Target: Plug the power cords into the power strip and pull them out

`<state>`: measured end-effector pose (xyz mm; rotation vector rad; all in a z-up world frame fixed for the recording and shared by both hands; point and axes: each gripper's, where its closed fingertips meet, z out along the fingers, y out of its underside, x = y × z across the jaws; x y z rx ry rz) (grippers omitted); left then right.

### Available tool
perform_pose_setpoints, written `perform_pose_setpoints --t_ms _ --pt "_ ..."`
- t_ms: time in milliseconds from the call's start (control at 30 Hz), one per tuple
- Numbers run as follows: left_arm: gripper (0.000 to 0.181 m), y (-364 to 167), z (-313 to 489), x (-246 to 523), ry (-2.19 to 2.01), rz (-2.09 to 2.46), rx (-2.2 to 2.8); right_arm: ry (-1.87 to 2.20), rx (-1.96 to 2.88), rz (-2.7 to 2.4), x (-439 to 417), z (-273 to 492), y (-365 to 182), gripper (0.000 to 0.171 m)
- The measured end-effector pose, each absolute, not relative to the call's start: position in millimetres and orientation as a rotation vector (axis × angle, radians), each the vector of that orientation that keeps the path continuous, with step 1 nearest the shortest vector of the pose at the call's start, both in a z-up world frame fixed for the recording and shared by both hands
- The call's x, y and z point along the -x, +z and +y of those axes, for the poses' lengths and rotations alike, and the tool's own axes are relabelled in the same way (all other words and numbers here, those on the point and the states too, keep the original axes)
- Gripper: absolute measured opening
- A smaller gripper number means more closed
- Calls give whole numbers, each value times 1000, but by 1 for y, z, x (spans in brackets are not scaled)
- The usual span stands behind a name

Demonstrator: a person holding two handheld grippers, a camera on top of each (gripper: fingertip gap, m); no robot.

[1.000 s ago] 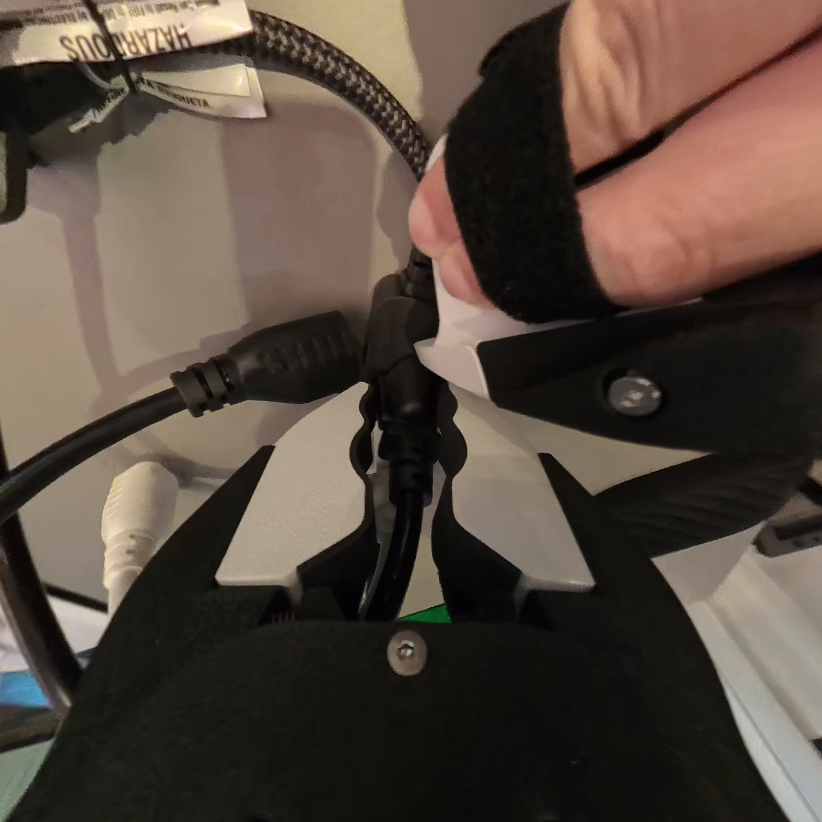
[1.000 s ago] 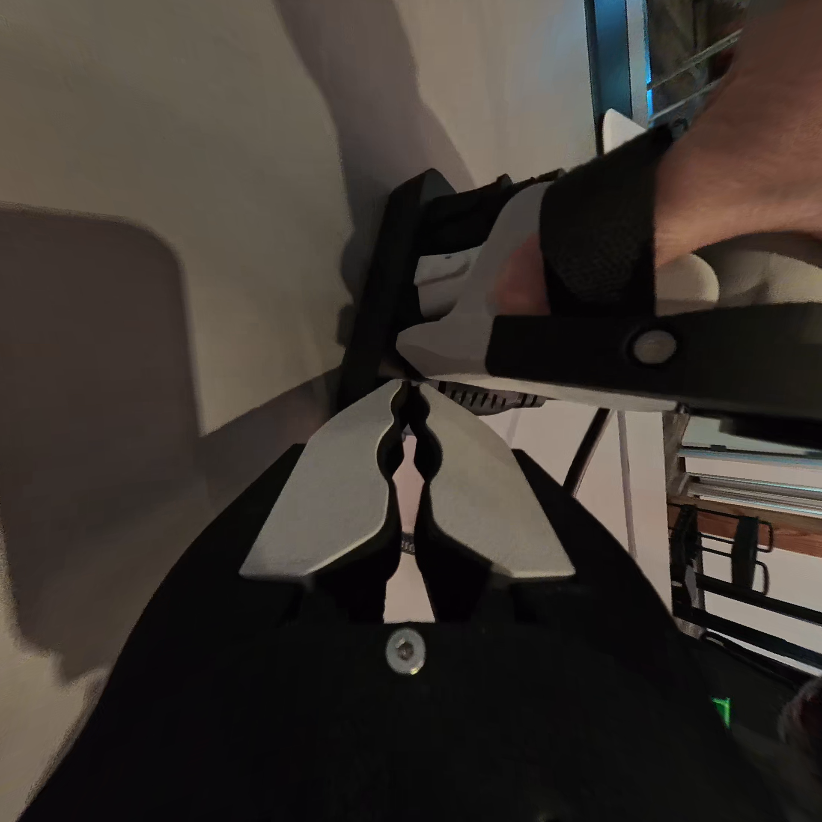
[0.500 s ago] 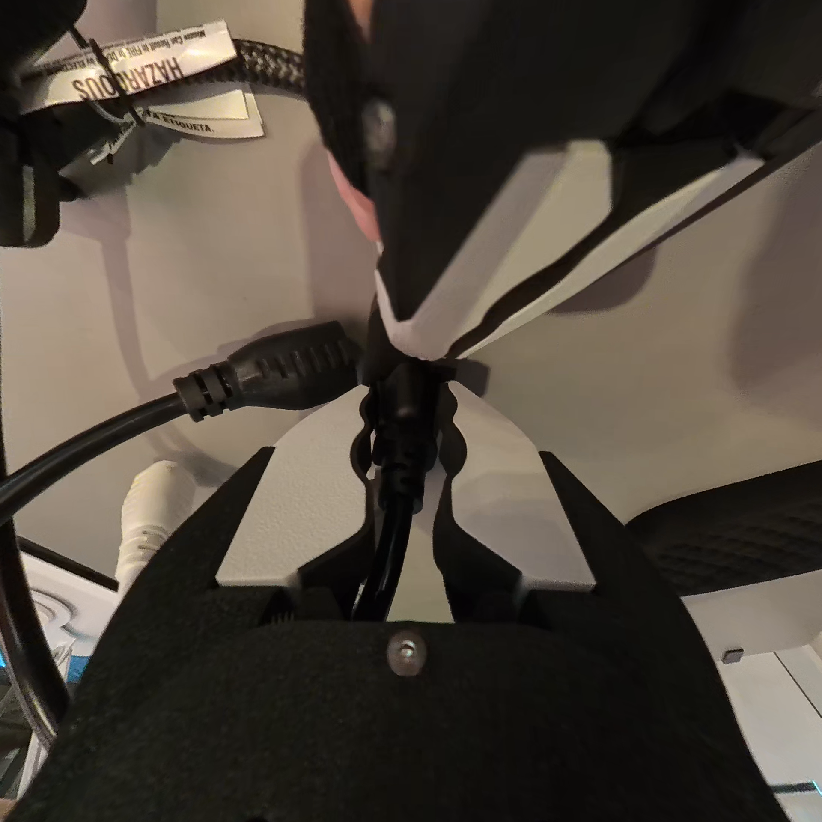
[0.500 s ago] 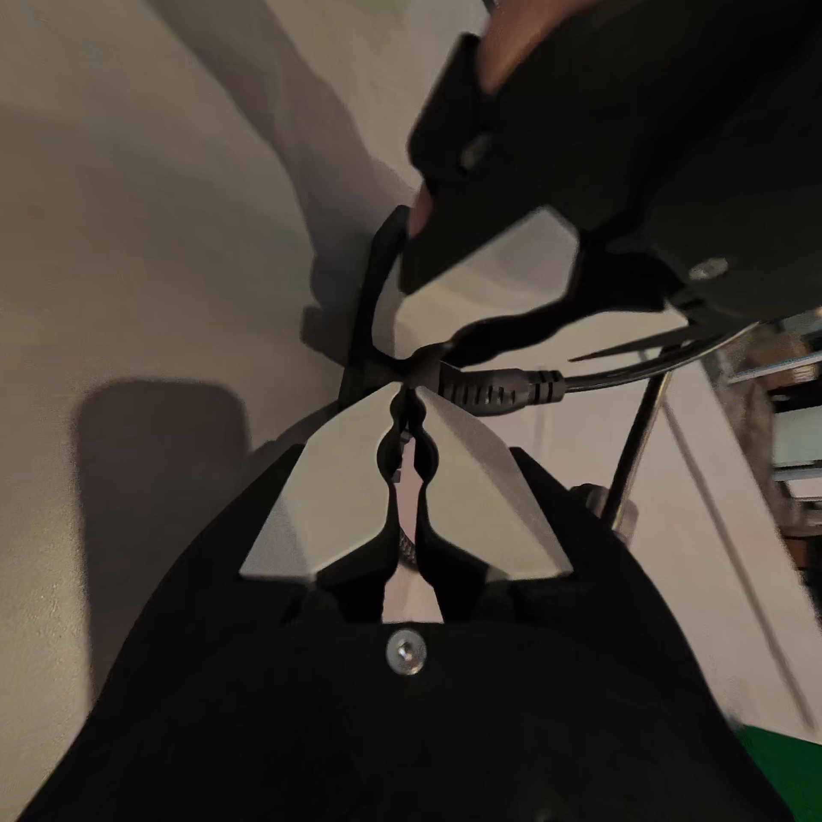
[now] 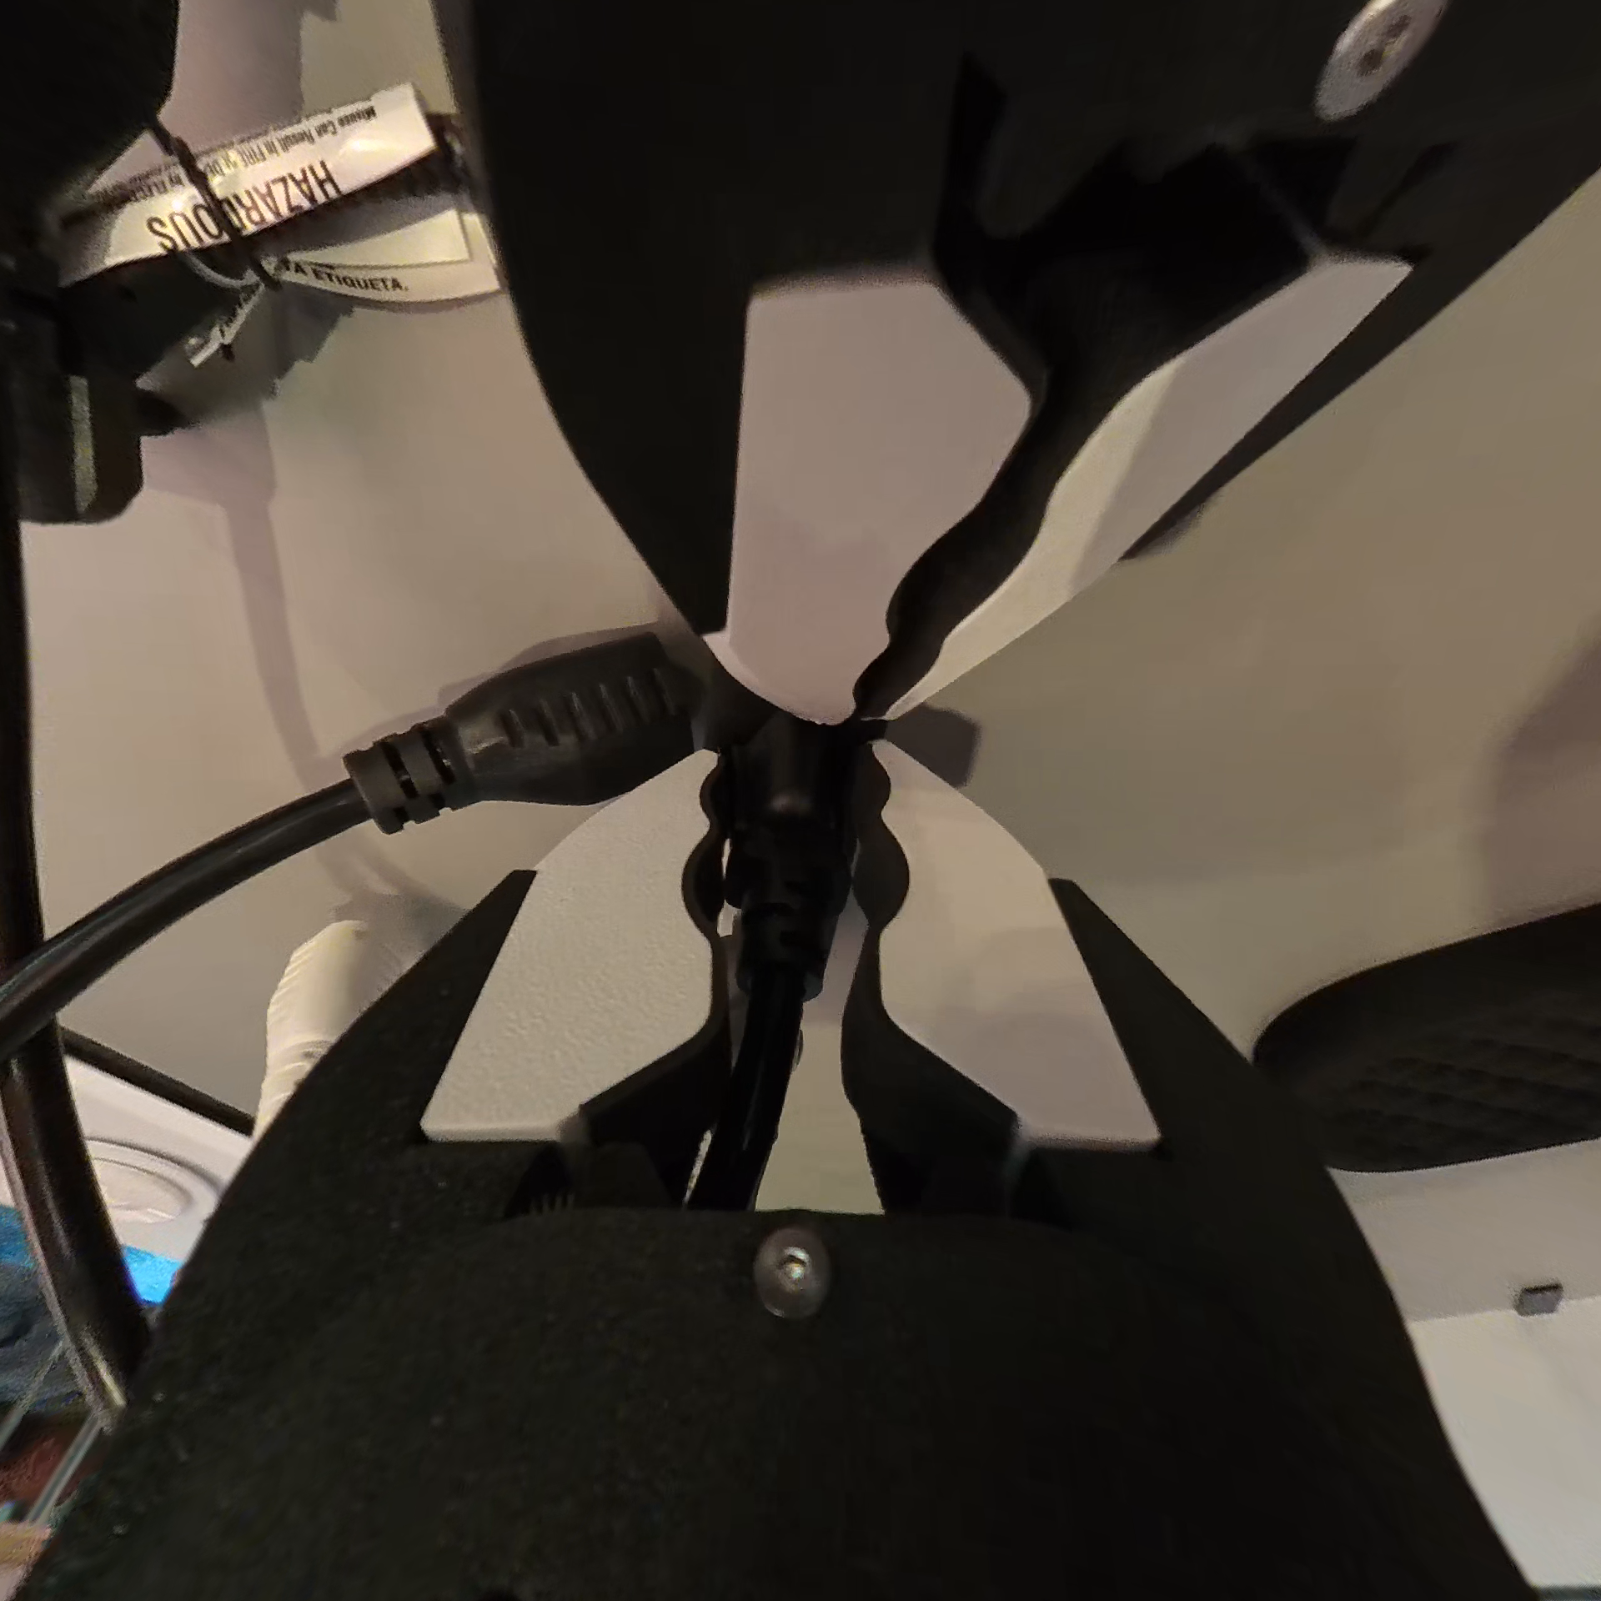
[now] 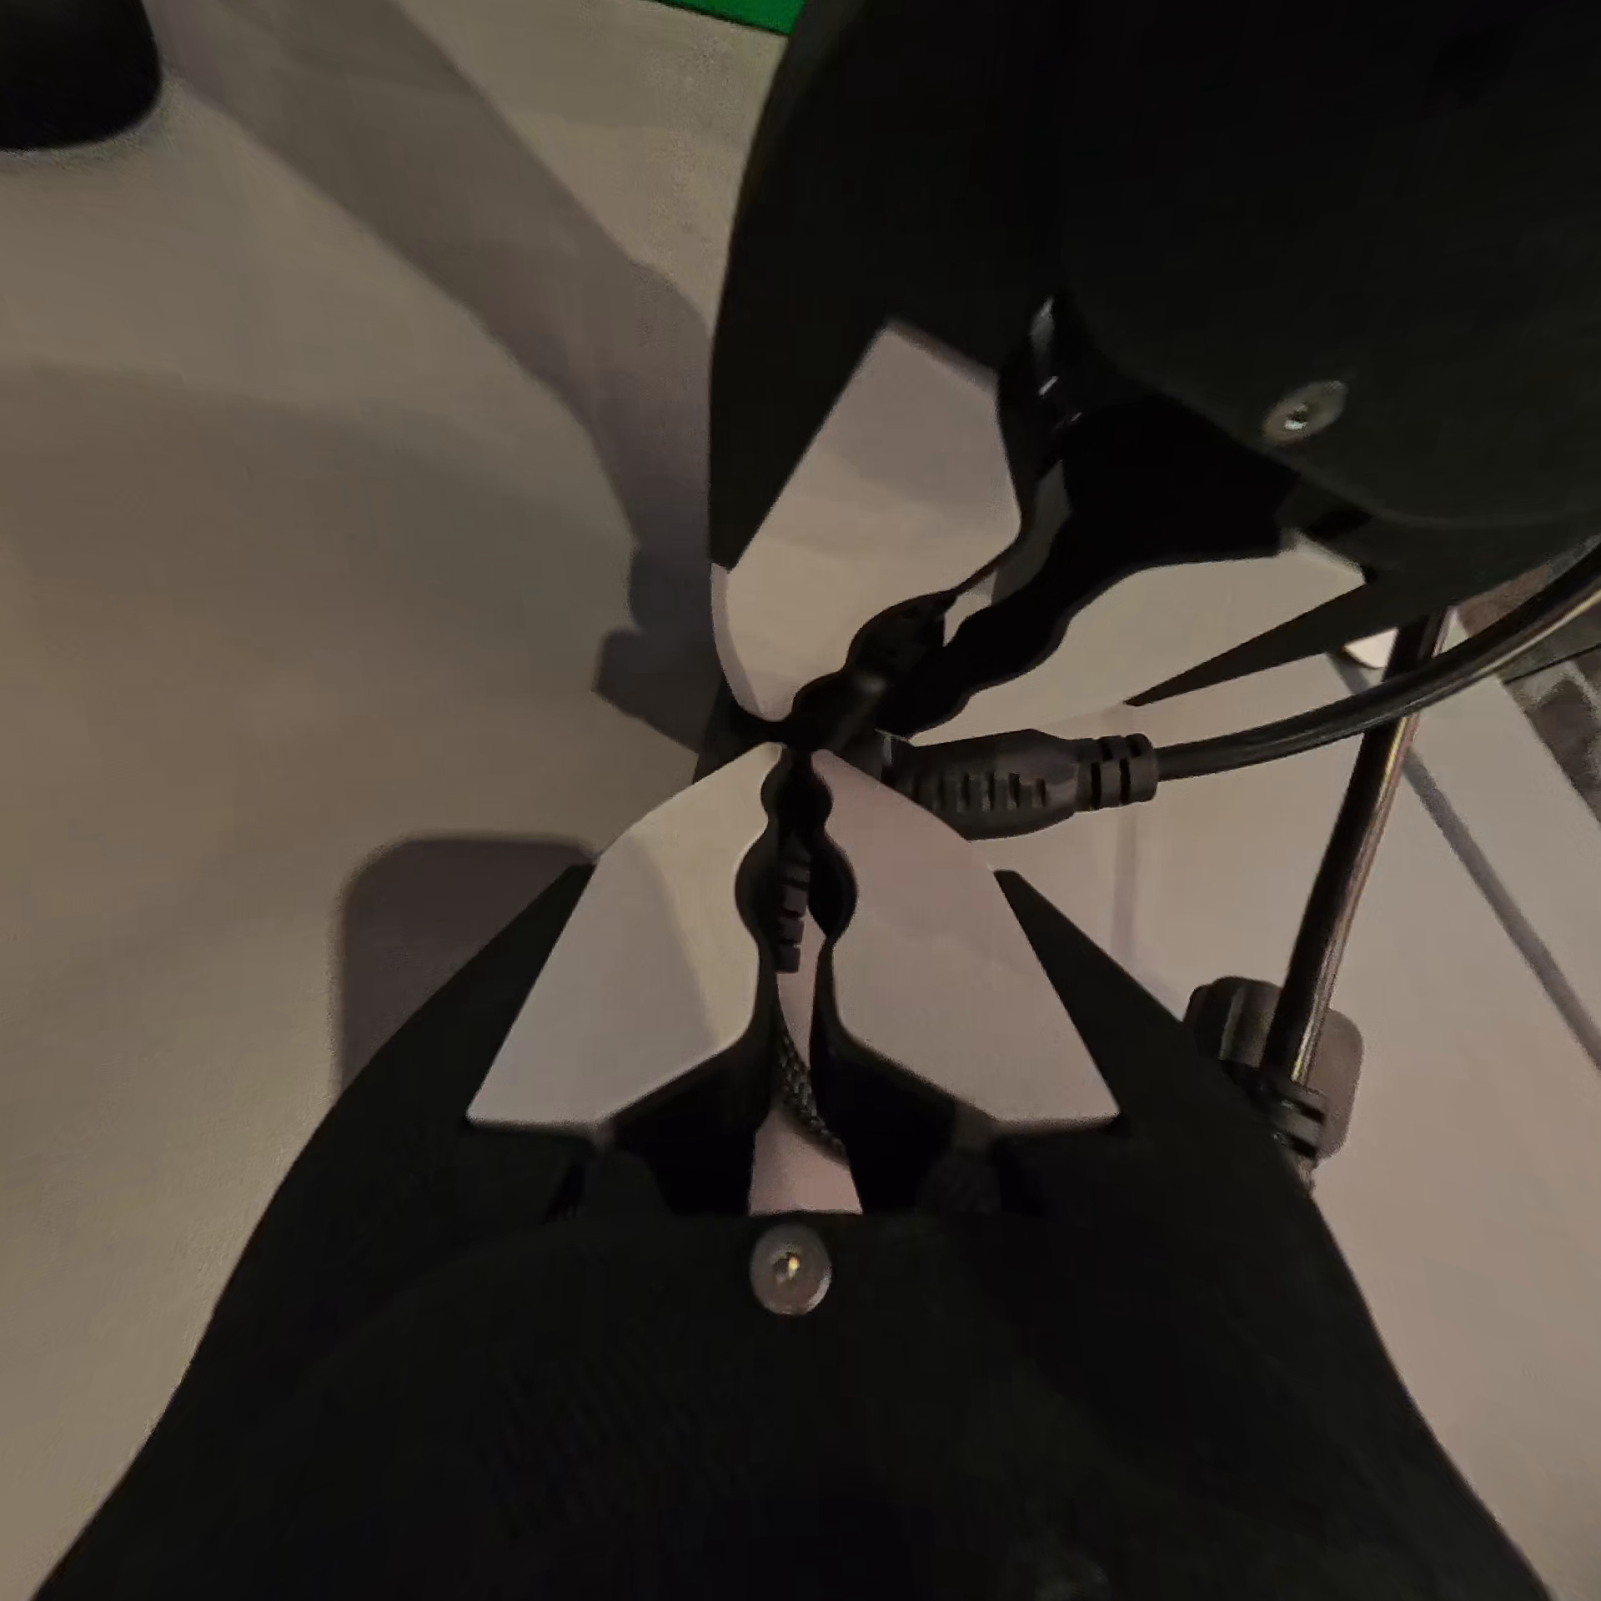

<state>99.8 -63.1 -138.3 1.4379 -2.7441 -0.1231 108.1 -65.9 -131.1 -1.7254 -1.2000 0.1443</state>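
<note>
Since the frames half a second before, the right gripper (image 5: 853,706) had swung further round to face the left gripper (image 5: 793,780) almost tip to tip, and its body now filled the top of the left wrist view.

The left gripper's fingers (image 5: 624,936) were narrowed onto a black plug (image 5: 784,832), its cord running back between them. In the right wrist view, the right gripper's fingers (image 6: 684,944) were pinched almost together on a ribbed strain relief (image 6: 793,875) with a braided cord (image 6: 801,1096) trailing behind it. Whether this belonged to the power strip itself could not be told; the strip's body was hidden behind the meeting tips. A second black plug (image 5: 554,736) lay just beside the joint, with its cord curving off to the left. A white tag (image 5: 251,195) hung at the upper left over the pale bench (image 5: 1256,780).

The step appeared to be a plug being seated or drawn out between the two grippers. It would go best with both grips held firm and the force kept straight along the plug's axis, without twisting, and clear of the neighbouring plug.
</note>
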Motion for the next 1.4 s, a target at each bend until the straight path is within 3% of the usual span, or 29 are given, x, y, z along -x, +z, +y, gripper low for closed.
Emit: perform_pose_setpoints --t_ms 533,867,1400 --pt "26 -136 -62 -100 -53 -2710 -1465 168 1731 -1170 -110 -64 -131 4" --pt "26 -136 -60 -101 -58 -2648 -1486 -584 1345 -1478 -125 -59 -124 2" --pt "25 -137 -61 -102 -79 -2694 -1497 -869 1273 -1806 -121 -57 -127 1"
